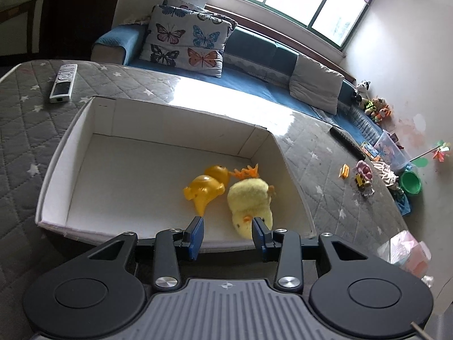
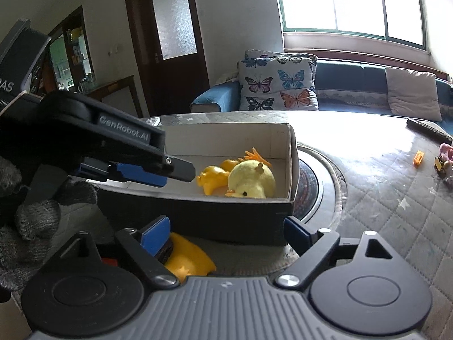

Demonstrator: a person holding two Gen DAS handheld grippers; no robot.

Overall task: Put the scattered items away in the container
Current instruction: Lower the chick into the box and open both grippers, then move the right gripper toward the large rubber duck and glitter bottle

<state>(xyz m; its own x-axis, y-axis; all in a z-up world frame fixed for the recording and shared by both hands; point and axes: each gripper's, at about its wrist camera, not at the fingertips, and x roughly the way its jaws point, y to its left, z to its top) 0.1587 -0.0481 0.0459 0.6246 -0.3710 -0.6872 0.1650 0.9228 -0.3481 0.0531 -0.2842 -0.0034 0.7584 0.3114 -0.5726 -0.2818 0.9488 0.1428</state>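
1. The left gripper (image 1: 228,228) has its blue flat fingers spread apart, with nothing between them. It hangs over the near edge of the box (image 1: 65,130).
2. The right gripper (image 2: 226,232) is spread wide too, and a smooth yellow toy (image 2: 189,260) lies by its left finger outside the box.
3. The box is cardboard, white inside.
4. Inside sit a fuzzy yellow chick (image 1: 250,202) and a shiny plastic duck (image 1: 205,188), touching side by side.
5. The table has a grey quilted cover (image 1: 25,130) with little stars.
6. A long grey remote (image 1: 63,82) lies beyond the box.
7. Small toys (image 1: 361,177) are scattered to the right.
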